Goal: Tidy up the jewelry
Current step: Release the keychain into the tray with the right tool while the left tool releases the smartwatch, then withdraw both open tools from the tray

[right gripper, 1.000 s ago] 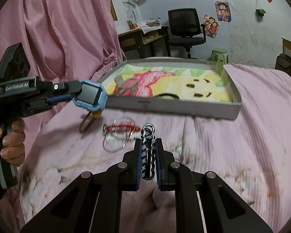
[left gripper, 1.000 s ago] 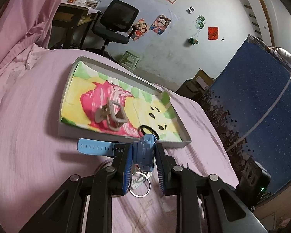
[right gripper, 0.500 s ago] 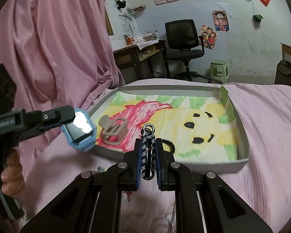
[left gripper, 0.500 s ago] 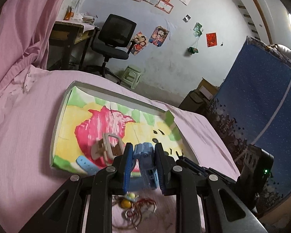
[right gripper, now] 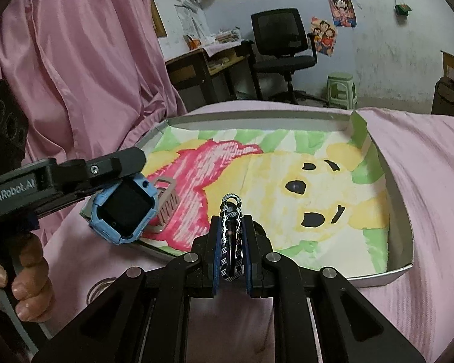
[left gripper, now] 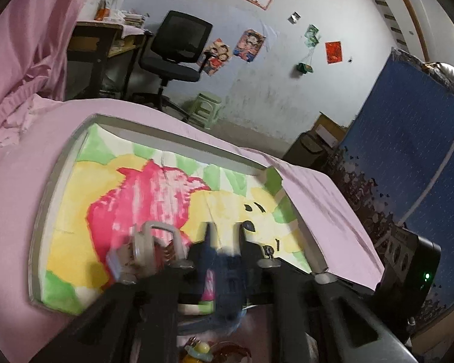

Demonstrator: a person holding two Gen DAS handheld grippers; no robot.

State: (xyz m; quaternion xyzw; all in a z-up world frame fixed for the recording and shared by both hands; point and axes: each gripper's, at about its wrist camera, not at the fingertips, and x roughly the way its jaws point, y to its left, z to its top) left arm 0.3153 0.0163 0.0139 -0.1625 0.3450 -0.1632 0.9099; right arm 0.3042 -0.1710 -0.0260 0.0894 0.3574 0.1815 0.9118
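Note:
A grey tray [right gripper: 399, 208] lined with a pink, yellow and green cartoon picture lies on the pink bed; it also shows in the left wrist view [left gripper: 45, 199]. My left gripper [left gripper: 225, 236] is shut on a blue smartwatch [right gripper: 124, 208] and holds it over the tray's near left corner, next to a beige hair claw clip [left gripper: 154, 248] lying in the tray. My right gripper [right gripper: 231, 233] is shut on a black-and-white braided bracelet [right gripper: 230, 236] above the tray's near edge. The left wrist view is blurred.
Loose jewelry [left gripper: 202, 349] lies on the pink sheet in front of the tray, with a wire ring [right gripper: 98, 287] beside it. A pink curtain [right gripper: 75, 60] hangs at left. An office chair [right gripper: 281, 48], desk and green stool [right gripper: 342, 89] stand beyond the bed.
Both grippers have moved forward over the tray with their items. The watch now hangs by the hair clip, and the bracelet is above the tray's near edge.

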